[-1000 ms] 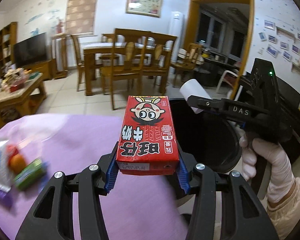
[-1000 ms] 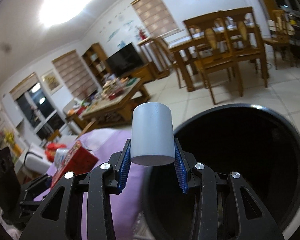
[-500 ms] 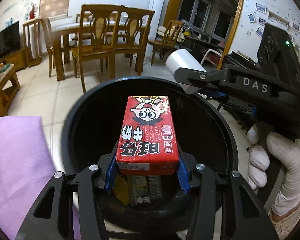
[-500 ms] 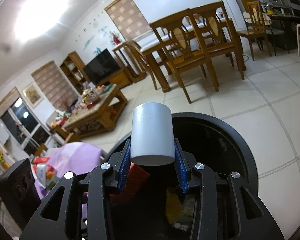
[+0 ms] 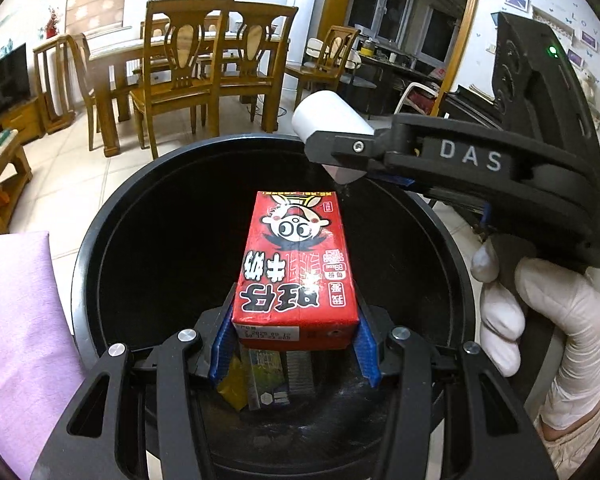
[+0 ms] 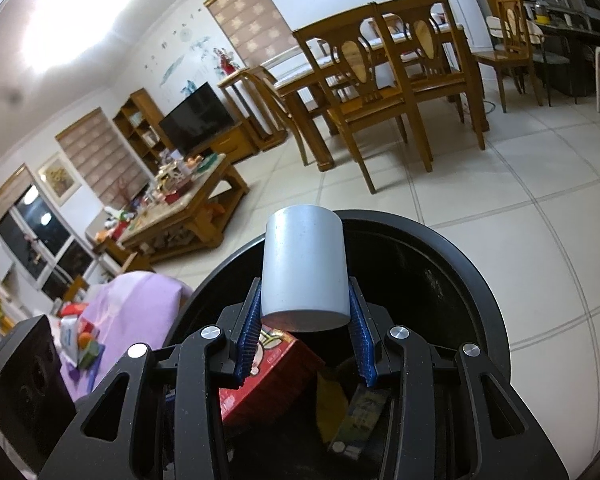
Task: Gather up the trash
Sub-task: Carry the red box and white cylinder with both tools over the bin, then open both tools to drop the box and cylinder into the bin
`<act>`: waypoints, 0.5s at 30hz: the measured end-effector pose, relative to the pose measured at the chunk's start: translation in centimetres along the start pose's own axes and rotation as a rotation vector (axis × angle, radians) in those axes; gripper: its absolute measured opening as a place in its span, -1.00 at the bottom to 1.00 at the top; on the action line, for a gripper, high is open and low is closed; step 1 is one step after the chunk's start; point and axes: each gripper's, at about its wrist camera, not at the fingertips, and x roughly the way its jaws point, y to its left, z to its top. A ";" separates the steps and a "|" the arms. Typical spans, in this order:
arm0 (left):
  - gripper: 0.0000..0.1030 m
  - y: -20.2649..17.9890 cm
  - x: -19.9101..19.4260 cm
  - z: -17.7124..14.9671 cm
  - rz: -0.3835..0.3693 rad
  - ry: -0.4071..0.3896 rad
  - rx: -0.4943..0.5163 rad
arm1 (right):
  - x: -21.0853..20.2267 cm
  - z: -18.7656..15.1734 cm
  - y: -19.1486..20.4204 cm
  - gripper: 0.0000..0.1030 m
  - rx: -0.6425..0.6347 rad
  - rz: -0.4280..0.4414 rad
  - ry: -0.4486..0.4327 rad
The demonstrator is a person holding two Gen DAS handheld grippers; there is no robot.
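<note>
My left gripper [image 5: 296,354] is shut on a red milk carton [image 5: 296,268] and holds it over the open mouth of the black trash bin [image 5: 100,220]. My right gripper [image 6: 304,354] is shut on a white paper cup [image 6: 304,272], also over the bin [image 6: 480,292]. The cup [image 5: 328,120] and the right gripper show at the bin's far right rim in the left wrist view. The carton [image 6: 268,376] shows below the cup in the right wrist view. Wrappers [image 5: 260,380] lie on the bin's bottom.
A purple-clothed table [image 5: 16,320] stands left of the bin, with more small items [image 6: 80,340] on it. Wooden dining chairs [image 5: 180,76] and a coffee table [image 6: 180,208] stand farther off on the tiled floor.
Both grippers have moved from the table's edge to above the bin's opening, still holding the carton and the cup. The views have tilted downward into the bin.
</note>
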 end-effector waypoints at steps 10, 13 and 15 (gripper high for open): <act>-0.01 -0.5 0.0 0.2 0.004 0.009 0.020 | -0.8 -0.6 0.8 0.06 -0.004 -0.005 -0.009; 0.01 -0.5 0.0 0.4 0.004 0.006 0.016 | -0.9 -0.6 1.0 0.22 -0.001 -0.009 -0.020; 0.27 -0.5 -0.2 0.4 0.017 -0.002 0.019 | -1.1 -0.5 0.9 0.34 0.003 -0.011 -0.027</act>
